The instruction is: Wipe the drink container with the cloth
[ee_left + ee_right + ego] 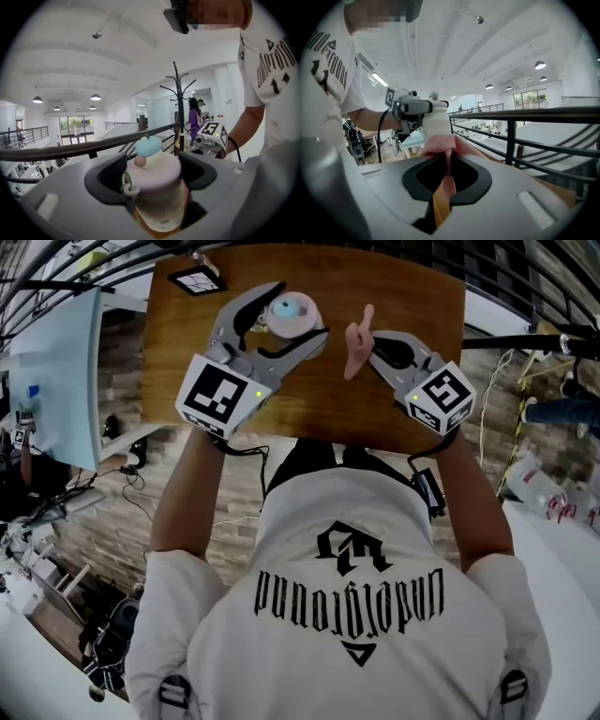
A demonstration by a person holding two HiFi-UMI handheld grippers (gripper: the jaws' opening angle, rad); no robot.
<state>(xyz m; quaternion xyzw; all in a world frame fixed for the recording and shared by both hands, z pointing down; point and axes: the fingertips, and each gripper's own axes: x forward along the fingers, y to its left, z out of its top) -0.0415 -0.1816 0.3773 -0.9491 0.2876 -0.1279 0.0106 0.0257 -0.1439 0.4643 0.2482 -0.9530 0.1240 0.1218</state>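
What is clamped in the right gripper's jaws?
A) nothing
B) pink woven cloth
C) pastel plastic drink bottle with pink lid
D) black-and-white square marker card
B: the jaws of the right gripper are shut on the pink woven cloth; the pastel drink bottle sits in the left gripper.

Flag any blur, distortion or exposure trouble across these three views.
Head view: evenly lit, sharp, edges of the wooden table bowed. Left gripper view: fisheye circle, black corners, railing bowed, close drink bottle soft. Right gripper view: same fisheye, pink cloth slightly soft.
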